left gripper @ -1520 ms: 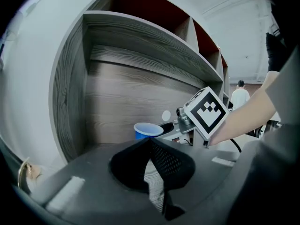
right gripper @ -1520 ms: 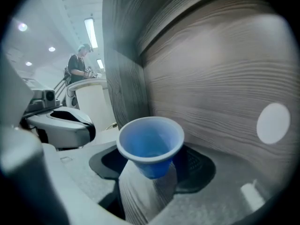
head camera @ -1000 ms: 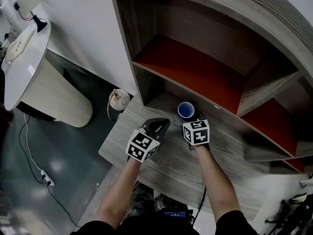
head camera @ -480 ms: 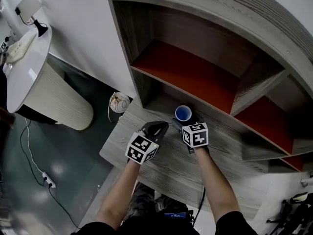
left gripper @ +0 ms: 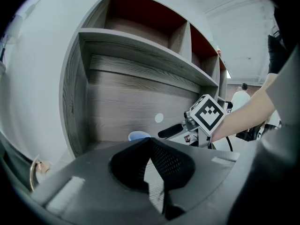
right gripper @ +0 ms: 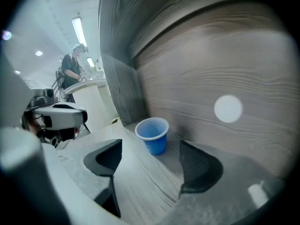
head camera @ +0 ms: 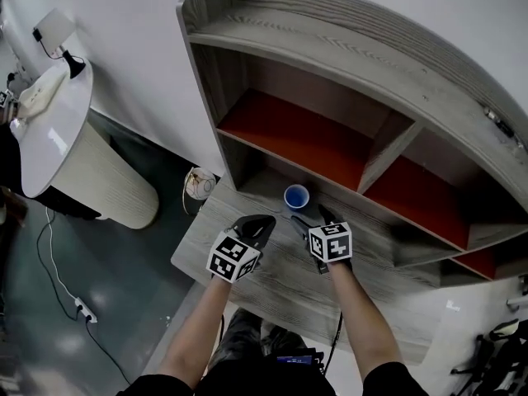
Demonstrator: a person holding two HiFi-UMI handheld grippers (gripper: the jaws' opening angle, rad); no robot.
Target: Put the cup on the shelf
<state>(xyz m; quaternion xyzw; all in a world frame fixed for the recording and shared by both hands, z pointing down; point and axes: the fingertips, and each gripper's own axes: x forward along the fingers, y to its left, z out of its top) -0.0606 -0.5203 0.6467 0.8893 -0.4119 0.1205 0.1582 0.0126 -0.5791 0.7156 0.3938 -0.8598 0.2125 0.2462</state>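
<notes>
The blue cup (head camera: 296, 196) stands upright on the lowest board of the shelf (head camera: 330, 130), by its back panel. The right tongs (head camera: 312, 219) have just been opening and gape wide and empty near the cup. The left tongs (head camera: 257, 223) are closed on nothing.

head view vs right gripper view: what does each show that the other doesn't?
Head view only: red shelf floors above, white round table at left, the wearer's forearms. Right gripper view only: white dot on the back panel, a person far behind. Both: blue cup upright on the lowest wooden shelf; left gripper; right gripper, jaws apart, just been opening, nothing between them, cup beyond their tips.
</notes>
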